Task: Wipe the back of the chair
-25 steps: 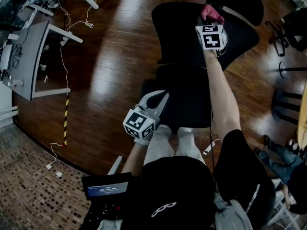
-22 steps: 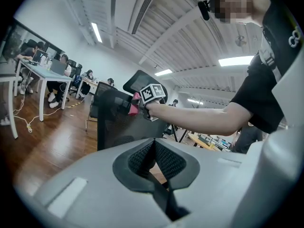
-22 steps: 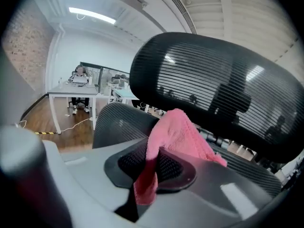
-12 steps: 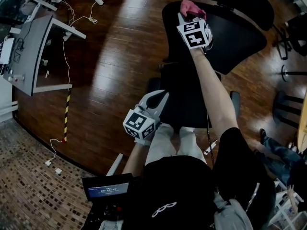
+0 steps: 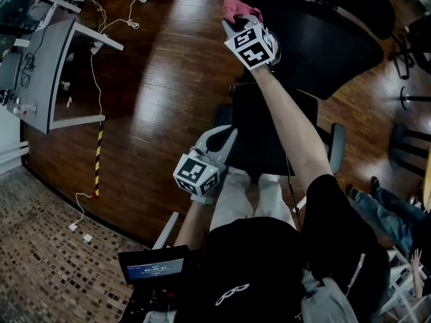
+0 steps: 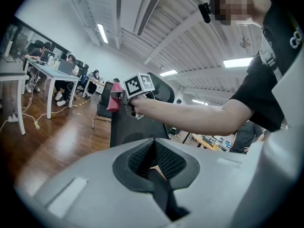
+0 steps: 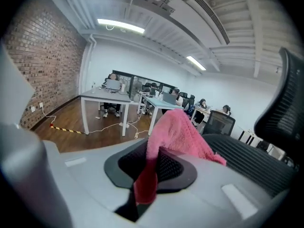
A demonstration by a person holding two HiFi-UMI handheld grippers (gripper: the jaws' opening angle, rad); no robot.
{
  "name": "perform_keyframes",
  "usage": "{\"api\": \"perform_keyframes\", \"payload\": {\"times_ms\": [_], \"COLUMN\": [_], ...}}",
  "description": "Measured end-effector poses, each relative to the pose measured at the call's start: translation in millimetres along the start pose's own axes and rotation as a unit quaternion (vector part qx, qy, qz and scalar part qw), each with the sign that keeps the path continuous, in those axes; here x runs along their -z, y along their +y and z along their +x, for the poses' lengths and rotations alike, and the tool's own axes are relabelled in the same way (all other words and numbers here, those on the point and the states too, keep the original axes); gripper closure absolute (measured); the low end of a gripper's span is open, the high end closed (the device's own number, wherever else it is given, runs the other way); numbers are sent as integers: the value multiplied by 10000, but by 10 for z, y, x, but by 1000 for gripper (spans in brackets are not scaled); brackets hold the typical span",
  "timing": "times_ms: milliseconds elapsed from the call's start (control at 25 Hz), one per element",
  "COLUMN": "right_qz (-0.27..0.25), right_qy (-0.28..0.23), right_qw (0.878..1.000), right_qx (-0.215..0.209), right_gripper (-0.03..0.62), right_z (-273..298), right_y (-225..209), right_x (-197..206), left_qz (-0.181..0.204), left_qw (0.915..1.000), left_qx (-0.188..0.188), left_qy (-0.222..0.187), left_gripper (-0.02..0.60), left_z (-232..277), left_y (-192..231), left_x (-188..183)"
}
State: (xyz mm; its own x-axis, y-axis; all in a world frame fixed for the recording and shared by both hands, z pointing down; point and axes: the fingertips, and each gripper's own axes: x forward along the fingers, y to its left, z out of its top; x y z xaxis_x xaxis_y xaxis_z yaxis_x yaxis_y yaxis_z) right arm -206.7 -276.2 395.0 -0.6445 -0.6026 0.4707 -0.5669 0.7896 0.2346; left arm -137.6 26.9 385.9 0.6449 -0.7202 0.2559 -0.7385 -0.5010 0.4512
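The black mesh chair back (image 5: 323,39) stands in front of me, its top edge toward the upper right of the head view. My right gripper (image 5: 236,20) is shut on a pink cloth (image 5: 237,8) and holds it at the left end of that top edge. From the right gripper view the pink cloth (image 7: 178,132) bulges out between the jaws, with the chair back (image 7: 247,158) just right of it. My left gripper (image 5: 225,134) hangs low near my knees, shut and holding nothing. It faces the chair back (image 6: 128,127) and the pink cloth (image 6: 115,102).
The chair's seat (image 5: 269,126) and an armrest (image 5: 335,147) lie below my right arm. A grey desk (image 5: 47,79) and floor cables (image 5: 101,25) are at the left, striped tape (image 5: 96,163) below them. Another chair base (image 5: 404,99) and someone's legs (image 5: 380,210) are at the right.
My right gripper has carried the pink cloth leftward along the top of the chair back, from its middle to its left end. The left gripper has stayed in place.
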Motion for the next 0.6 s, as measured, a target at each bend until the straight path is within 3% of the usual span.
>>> {"api": "perform_keyframes", "payload": {"times_ms": [240, 600], "right_qz": [188, 558], "right_qy": [129, 142], "right_qw": [9997, 9978], "right_qx": [-25, 328], "right_gripper": [553, 553], "right_z": [90, -188], "right_y": [51, -338], "right_x": [243, 592], "left_qz": [-12, -1], "left_qw": [9999, 9998], "left_qx": [-47, 26], "left_qy": [99, 196], "left_gripper": [588, 588], "left_z": [-37, 111], "left_y": [76, 3], "left_x": [53, 99]}}
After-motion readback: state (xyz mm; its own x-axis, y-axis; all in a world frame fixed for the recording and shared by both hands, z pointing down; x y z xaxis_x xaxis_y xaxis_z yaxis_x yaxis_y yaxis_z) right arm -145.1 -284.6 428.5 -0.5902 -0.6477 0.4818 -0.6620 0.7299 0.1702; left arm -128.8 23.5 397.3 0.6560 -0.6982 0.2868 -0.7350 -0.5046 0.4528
